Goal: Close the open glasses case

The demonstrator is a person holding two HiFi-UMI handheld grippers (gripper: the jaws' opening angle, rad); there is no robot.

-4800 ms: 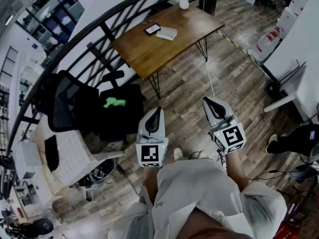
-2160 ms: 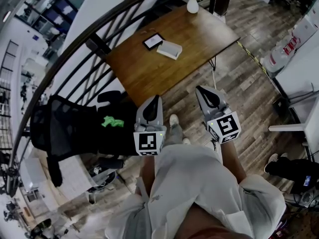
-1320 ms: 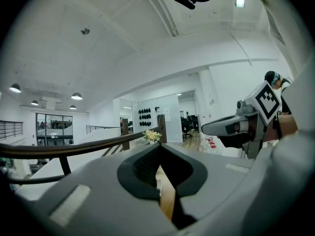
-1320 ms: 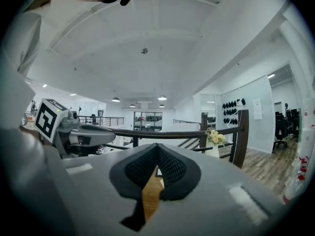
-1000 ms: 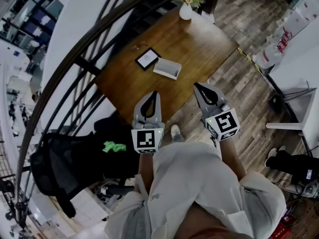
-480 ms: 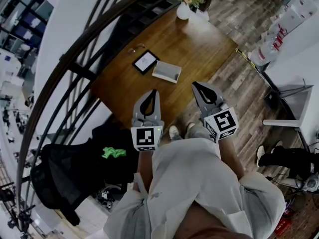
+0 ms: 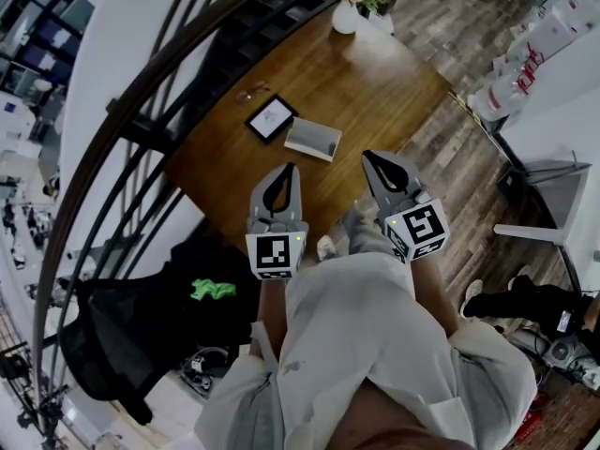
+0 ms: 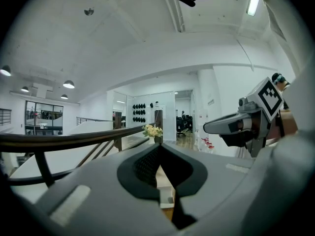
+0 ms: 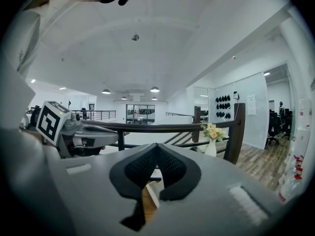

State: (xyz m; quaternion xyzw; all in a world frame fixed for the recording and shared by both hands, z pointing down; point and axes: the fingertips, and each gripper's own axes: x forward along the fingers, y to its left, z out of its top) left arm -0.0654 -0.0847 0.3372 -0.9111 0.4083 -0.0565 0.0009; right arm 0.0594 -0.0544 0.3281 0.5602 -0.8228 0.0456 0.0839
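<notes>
While our left gripper [image 7: 288, 168] and right gripper [image 7: 367, 156] hang closed on nothing, we judge this the approach, needing to reach the glasses case [image 7: 312, 139].

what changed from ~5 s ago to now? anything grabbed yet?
The person walked up to the table. It was well ahead across the floor; now the left gripper and right gripper are at its near edge, short of the case. Nothing taken hold of or let go. Unchanged: both grippers' jaws shut and empty, case open on the table, vase at the far end.
</notes>
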